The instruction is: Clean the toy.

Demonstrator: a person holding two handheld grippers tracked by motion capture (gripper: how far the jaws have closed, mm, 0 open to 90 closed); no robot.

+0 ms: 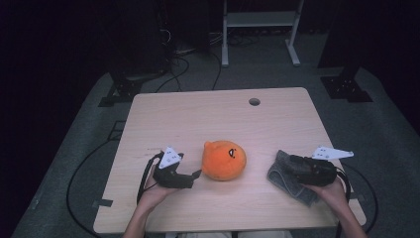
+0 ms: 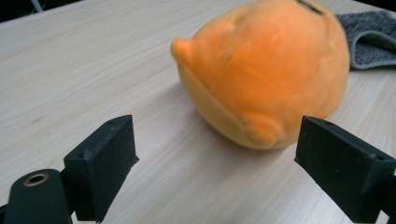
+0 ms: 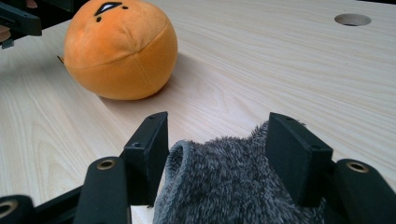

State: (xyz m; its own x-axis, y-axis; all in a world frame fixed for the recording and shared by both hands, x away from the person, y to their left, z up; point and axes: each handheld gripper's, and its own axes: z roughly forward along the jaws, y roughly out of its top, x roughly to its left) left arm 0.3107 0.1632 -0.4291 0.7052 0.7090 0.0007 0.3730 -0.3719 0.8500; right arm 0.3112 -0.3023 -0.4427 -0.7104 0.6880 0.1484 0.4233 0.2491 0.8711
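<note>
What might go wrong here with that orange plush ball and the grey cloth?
The left tool stands open just short of the orange plush ball; being round, it may roll off if nudged. The grey cloth bunches between the right tool's jaws, with a visible gap at one side, so it may slip out.

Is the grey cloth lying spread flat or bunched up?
Bunched up: the grey cloth rises in a rumpled fold between the right gripper's fingers.

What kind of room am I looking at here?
Probably a lab or recording studio: a bare wooden table on grey carpet, loose cables, dark surroundings, and a metal equipment stand behind.
</note>
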